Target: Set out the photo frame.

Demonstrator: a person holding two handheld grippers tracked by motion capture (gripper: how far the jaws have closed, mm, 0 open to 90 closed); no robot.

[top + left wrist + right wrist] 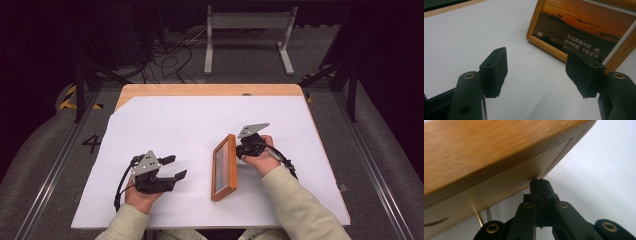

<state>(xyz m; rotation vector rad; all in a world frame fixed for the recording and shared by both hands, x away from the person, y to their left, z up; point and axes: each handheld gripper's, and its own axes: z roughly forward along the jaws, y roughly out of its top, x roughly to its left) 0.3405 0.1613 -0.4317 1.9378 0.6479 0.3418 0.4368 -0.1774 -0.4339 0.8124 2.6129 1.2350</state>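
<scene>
A wooden picture frame [224,167] stands tilted on its long edge on the white sheet [175,120], right of centre. Its sunset photo with white text [579,32] faces my left gripper [175,167], which is open and empty a short way to the frame's left [536,72]. My right gripper [240,149] is behind the frame, jaws shut, with the tips touching the frame's pale back panel [499,192] just below the wooden rim [486,152]. A thin metal rod [480,218] shows under the back panel.
The sheet covers a wooden table [200,90], whose far edge is bare. Beyond it on the floor stand a white metal stand [247,22] and a tangle of cables [170,55]. Open sheet lies far and left of the frame.
</scene>
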